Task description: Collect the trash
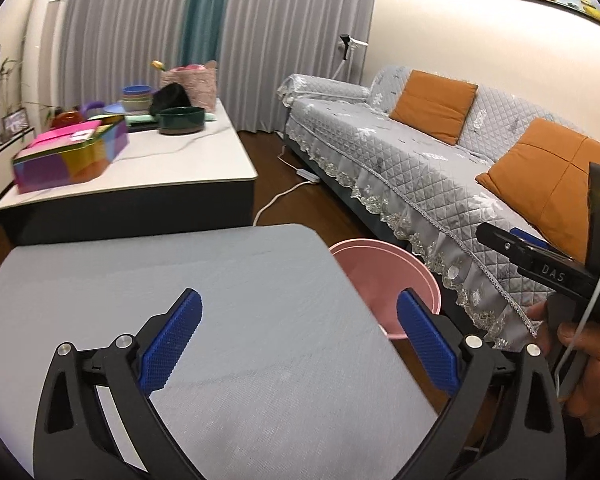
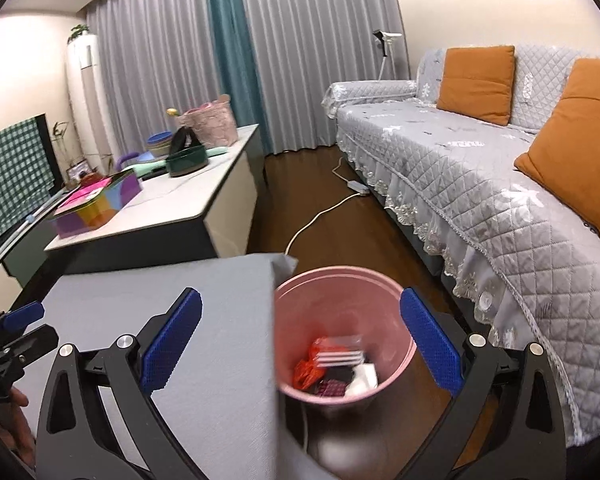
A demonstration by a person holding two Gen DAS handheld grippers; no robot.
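A pink bin (image 2: 340,292) stands on the floor beside the grey-covered table (image 2: 204,320); inside lie several pieces of trash (image 2: 336,368): red wrapper, white and dark packets. In the left wrist view only the bin's rim (image 1: 384,264) shows past the table's right edge. My right gripper (image 2: 300,344) is open and empty, hovering above the bin and the table edge. My left gripper (image 1: 300,340) is open and empty above the grey table (image 1: 180,280). The right gripper's body (image 1: 548,272) shows at right in the left view.
A white coffee table (image 2: 188,196) behind holds a colourful box (image 2: 96,200), a dark green bowl (image 2: 186,160), stacked bowls and a pink basket. A grey sofa (image 2: 480,176) with orange cushions runs along the right. A white cable and power strip (image 2: 356,188) lie on the floor.
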